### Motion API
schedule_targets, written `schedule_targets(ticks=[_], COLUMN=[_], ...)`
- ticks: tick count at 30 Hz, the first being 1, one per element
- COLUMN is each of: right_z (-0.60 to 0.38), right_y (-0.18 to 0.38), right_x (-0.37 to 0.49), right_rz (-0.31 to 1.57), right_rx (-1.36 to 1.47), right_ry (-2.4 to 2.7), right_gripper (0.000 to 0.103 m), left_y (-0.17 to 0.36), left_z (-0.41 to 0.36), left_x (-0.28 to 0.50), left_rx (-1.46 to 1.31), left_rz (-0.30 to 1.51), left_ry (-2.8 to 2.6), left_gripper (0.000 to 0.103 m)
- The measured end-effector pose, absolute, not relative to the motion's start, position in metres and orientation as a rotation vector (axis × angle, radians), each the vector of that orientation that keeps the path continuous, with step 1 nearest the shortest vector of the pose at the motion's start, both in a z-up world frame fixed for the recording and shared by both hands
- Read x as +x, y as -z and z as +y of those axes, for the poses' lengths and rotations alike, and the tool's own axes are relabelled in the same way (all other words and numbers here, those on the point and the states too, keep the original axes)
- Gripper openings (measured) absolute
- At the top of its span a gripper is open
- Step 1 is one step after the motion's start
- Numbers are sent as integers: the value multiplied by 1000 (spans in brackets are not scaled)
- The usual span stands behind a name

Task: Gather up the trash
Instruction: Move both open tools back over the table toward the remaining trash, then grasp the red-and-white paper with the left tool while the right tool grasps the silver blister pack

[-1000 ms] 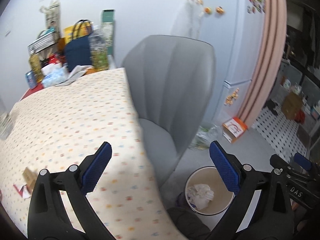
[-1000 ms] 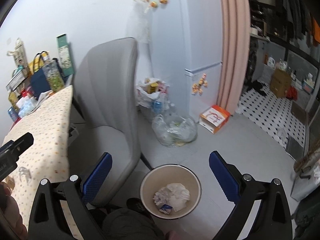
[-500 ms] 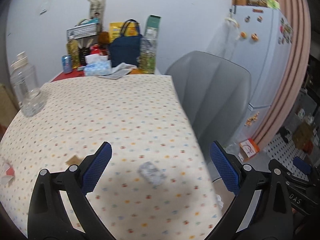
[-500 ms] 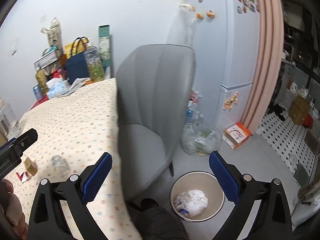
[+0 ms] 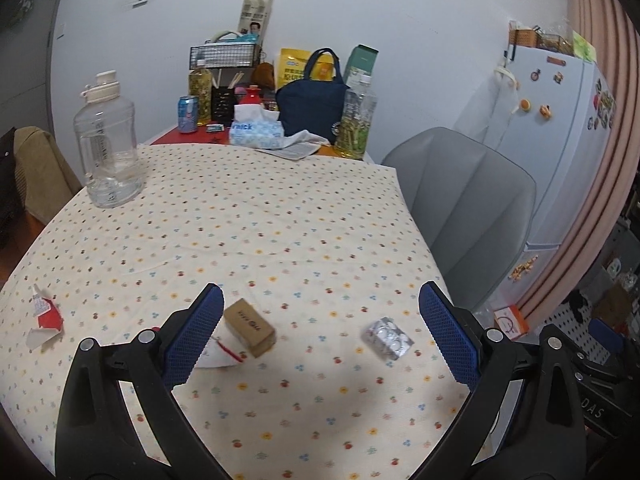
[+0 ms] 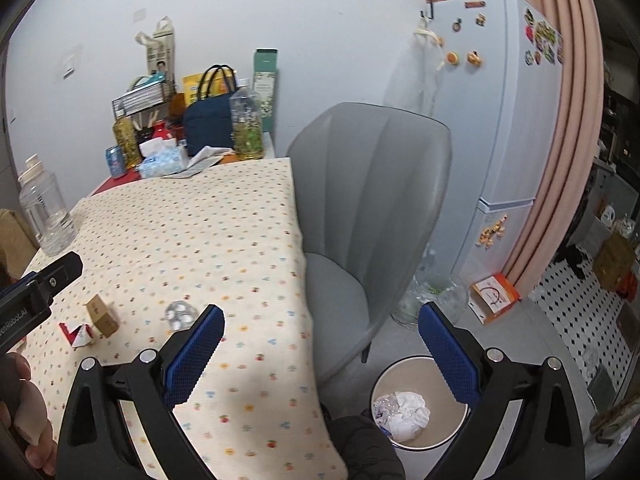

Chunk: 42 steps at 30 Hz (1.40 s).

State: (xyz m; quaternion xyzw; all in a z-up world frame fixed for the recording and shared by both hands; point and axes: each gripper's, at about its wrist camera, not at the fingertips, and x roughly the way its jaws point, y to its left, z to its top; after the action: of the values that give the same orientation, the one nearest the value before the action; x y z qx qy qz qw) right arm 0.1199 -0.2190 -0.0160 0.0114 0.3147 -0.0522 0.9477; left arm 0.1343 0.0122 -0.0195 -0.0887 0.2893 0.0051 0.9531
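Beside the chair (image 6: 368, 216), bin (image 6: 380, 384) holds crumpled paper (image 6: 404, 412); both jaws wide, empty.

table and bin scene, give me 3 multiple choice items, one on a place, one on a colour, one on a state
1. Where is the waste bin?
A. on the floor beside the grey chair
B. on the table
C. on the chair seat

2. What colour is the small box on the tablecloth?
A. green
B. brown
C. black

3. What state is the left gripper in?
A. shut on the box
B. shut on the blister pack
C. open, holding nothing

Answers:
1 A, the bin stands on the grey floor by the chair.
2 B, the box is cardboard brown.
3 C, the jaws stand wide apart with nothing gripped between them.
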Motion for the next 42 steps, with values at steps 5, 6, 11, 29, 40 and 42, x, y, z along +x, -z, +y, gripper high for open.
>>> schedule_targets(ticks=[5, 6, 11, 29, 40, 42], right_z=[-196, -192, -170, -117, -114, -117], right_y=[16, 17, 17, 39, 60, 64], right_x=[120, 120, 121, 139, 157, 160], right_rz=[645, 646, 648, 686, 736, 747], right_rx=[-7, -13, -38, -78, -70, -60], right_ry=[71, 63, 28, -74, -71, -68], right_gripper=[95, 95, 95, 95, 95, 95], left_y=[23, 24, 27, 60, 91, 95], left_z=[36, 41, 64, 111, 115, 112], left_x=[128, 126, 120, 125, 148, 154], left_rx=[-205, -212, -234, -233, -219, -211], left_rz=[586, 587, 585, 671, 765, 779], left_ry=[-50, -59, -98, -197, -183, -183], left_gripper=[97, 97, 97, 97, 97, 97])
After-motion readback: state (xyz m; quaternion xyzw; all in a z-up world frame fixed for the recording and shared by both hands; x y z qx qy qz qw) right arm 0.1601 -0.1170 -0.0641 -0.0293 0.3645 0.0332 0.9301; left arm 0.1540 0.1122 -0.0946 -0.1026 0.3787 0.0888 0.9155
